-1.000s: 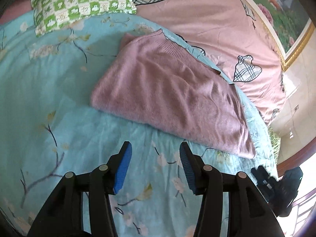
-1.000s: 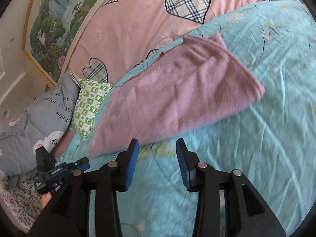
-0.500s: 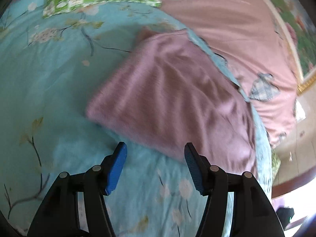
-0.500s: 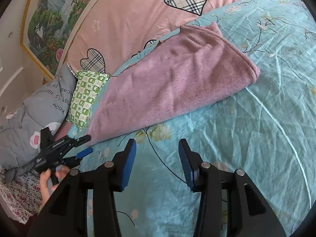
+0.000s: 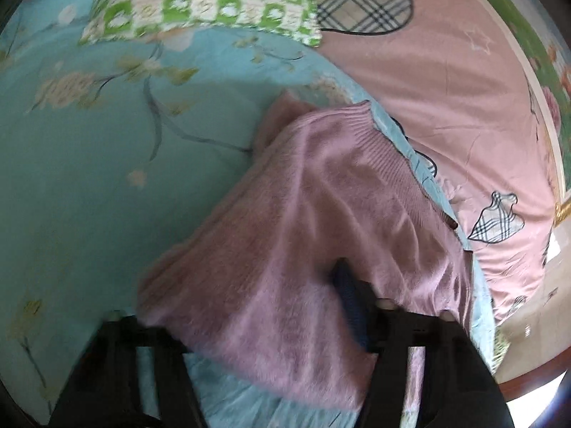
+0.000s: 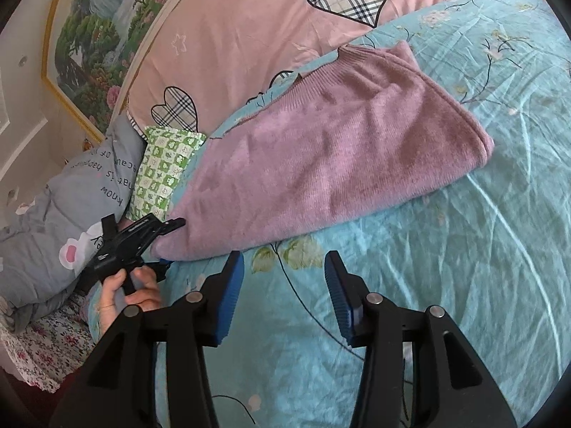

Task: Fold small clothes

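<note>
A folded pink knitted garment (image 6: 332, 164) lies on the turquoise floral bed sheet (image 6: 464, 285). In the left wrist view the garment (image 5: 321, 242) fills the middle, and its near edge lies between the fingers of my left gripper (image 5: 249, 306) and hides the left finger. The jaws stand wide apart around the cloth. In the right wrist view the left gripper (image 6: 167, 235) is at the garment's left corner, one finger above and one below the cloth. My right gripper (image 6: 283, 285) is open and empty above the sheet, just short of the garment's near edge.
A green checked pillow (image 5: 200, 0) and a pink duvet with plaid hearts (image 5: 446, 89) lie beyond the garment. A grey quilt (image 6: 64, 207) is bunched at the left. A framed painting (image 6: 107, 28) hangs on the wall behind.
My left gripper moved forward from the bare sheet onto the garment's edge, so cloth now lies between its fingers. My right gripper shifted slightly closer to the garment and stays open.
</note>
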